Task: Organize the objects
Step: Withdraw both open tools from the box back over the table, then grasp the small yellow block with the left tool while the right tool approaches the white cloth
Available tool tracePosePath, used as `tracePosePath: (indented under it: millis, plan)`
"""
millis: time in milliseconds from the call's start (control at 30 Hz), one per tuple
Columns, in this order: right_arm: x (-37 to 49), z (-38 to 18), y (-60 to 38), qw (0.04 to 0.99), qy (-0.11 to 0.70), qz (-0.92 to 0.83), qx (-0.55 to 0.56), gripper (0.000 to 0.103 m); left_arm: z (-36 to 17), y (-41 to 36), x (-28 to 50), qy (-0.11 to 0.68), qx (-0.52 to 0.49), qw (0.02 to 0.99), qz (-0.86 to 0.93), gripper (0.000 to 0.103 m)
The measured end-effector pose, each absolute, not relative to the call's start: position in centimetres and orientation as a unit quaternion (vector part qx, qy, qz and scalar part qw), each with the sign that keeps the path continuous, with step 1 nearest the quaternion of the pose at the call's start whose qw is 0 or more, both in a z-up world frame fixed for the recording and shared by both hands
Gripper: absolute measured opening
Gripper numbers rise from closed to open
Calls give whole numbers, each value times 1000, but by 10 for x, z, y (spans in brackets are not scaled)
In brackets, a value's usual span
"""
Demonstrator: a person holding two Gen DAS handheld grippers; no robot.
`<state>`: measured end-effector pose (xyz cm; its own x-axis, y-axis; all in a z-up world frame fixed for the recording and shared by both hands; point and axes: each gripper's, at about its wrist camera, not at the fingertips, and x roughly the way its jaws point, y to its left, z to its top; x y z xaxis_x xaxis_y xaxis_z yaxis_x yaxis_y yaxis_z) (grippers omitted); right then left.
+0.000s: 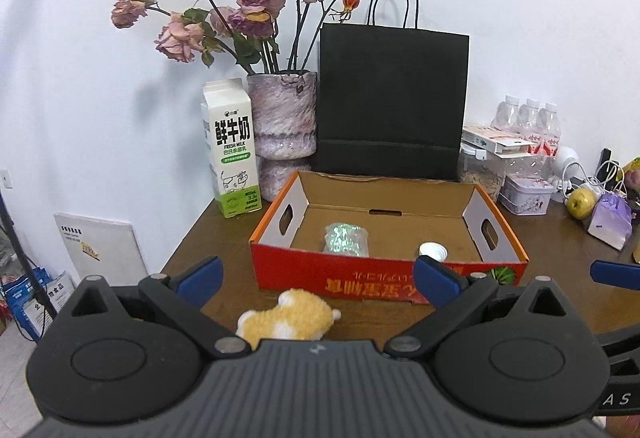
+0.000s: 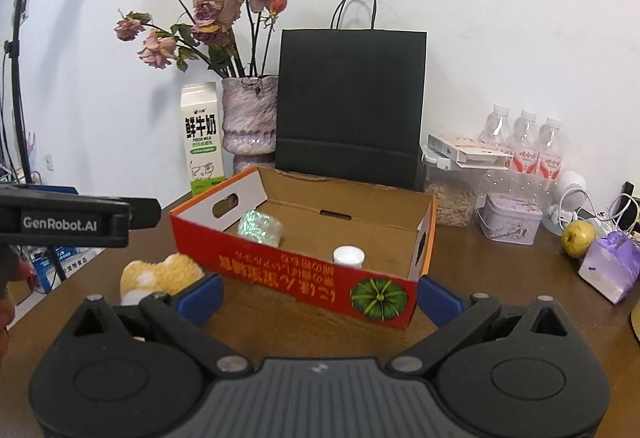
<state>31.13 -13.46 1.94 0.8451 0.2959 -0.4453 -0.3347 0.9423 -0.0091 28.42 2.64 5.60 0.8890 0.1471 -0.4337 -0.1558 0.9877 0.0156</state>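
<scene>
the left gripper (image 1: 316, 280) is held with jaws wide over the plush toy (image 1: 286, 320), which lies on the worktop (image 1: 224, 234) just before the red box (image 1: 384, 278). the right gripper (image 2: 318, 298) is likewise spread and empty. the soft toy could be pinched off-centre and dropped short of the box. "fresh milk" is read on the carton (image 1: 232, 149); "genrobot.ai" on the left gripper's side.

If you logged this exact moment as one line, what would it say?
left gripper: open, over plush toy | right gripper: open, empty | cardboard box: holds shiny packet, white-capped bottle
</scene>
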Motion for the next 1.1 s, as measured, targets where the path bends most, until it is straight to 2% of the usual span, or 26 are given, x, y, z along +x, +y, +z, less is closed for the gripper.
tracePosePath:
  millis: [600,1100]
  plan:
    - [240,5,-154,956,235,162,-63,103,41,16,209,235,-9,969,74,103]
    - [210,-45,-181,943,284,151,-88,103,-20,41,171,301,-20,949,94,103]
